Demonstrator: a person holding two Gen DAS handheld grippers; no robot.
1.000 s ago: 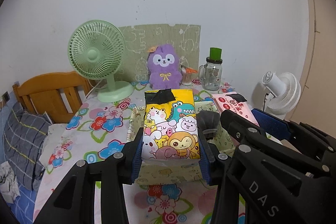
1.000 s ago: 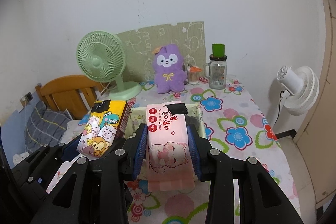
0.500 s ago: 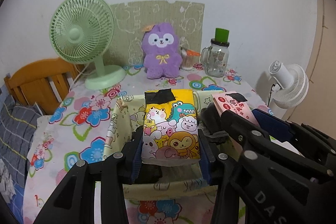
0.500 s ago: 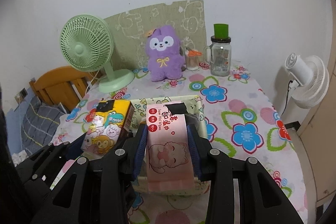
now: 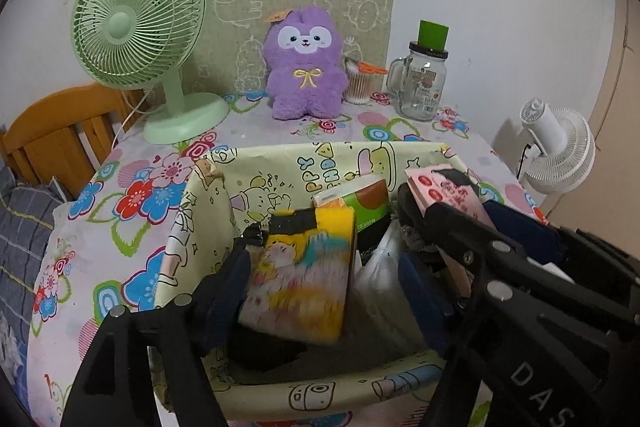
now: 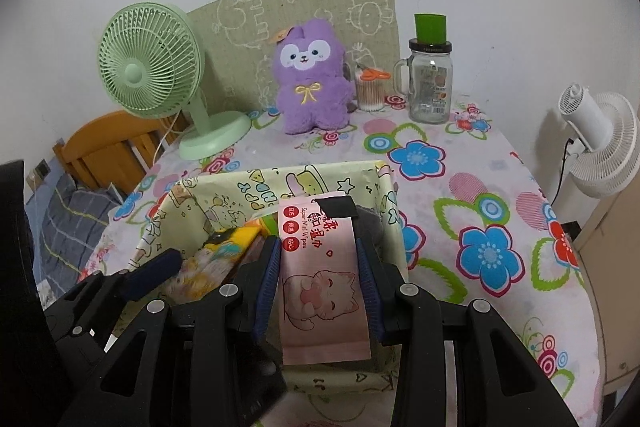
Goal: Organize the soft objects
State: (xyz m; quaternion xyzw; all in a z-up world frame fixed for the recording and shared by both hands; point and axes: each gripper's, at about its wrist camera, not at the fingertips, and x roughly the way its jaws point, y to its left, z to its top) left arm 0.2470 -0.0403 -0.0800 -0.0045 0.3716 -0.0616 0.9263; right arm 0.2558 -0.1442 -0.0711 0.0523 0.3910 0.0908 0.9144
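Note:
A yellow cartoon tissue pack (image 5: 304, 283) lies tilted and blurred inside the pale yellow fabric basket (image 5: 280, 155). My left gripper (image 5: 324, 267) straddles it with its jaws opening, and the right pad stands clear of the pack. My right gripper (image 6: 318, 251) is shut on a pink cat-print wipes pack (image 6: 324, 291), held over the basket's right half (image 6: 384, 183). In the right wrist view the yellow pack (image 6: 224, 247) shows beside a left finger (image 6: 152, 271). A purple plush (image 5: 304, 67) sits at the back of the table.
The basket also holds a green carton (image 5: 360, 203) and something white (image 5: 380, 267). A green fan (image 5: 136, 27), a cup of cotton swabs (image 5: 360, 83) and a glass jar (image 5: 424, 83) line the back. A white fan (image 5: 560, 147) stands right, a wooden chair (image 5: 52, 131) left.
Both grippers came forward and down over the basket. The left jaws spread and let go of the yellow pack, which tipped into the basket. The right grip on the pink pack held.

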